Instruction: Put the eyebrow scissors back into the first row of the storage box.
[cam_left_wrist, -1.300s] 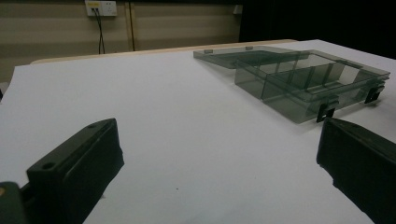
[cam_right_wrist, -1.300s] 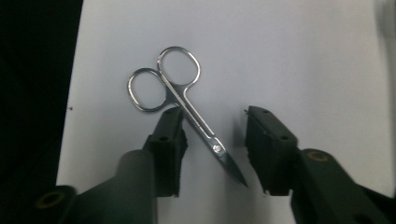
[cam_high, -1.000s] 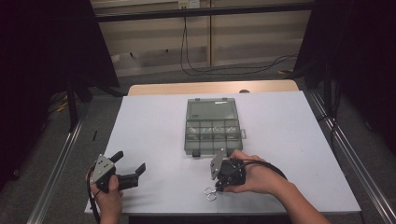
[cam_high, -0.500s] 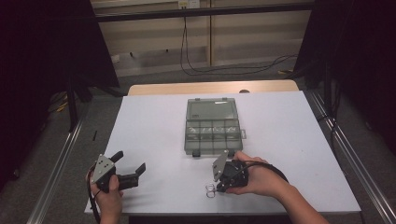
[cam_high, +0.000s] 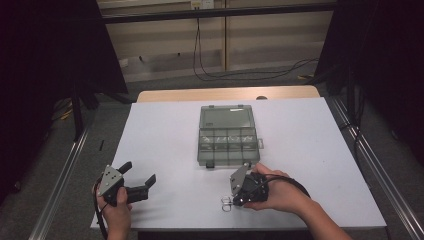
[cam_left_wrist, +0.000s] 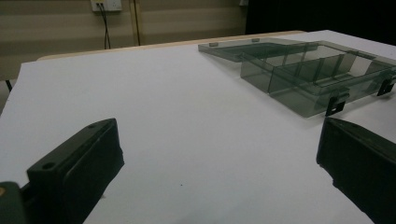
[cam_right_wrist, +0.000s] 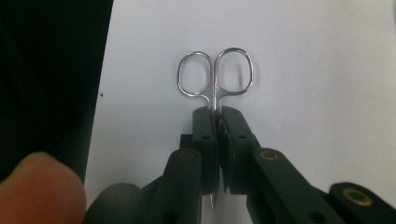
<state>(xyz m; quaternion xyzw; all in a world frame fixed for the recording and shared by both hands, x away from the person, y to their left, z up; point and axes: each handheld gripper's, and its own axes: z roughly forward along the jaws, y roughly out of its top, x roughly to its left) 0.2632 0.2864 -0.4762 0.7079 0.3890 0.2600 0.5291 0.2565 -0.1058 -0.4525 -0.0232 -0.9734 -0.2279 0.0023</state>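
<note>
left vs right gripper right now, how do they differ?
The left gripper is open, its fingers spread wide with nothing between them; the right gripper is shut on a small pair of scissors. The left gripper points toward the clear compartment box; the right gripper sits near the table's front edge, close in front of that box. Shared: both are black, hand-held and low over the white table.
</note>
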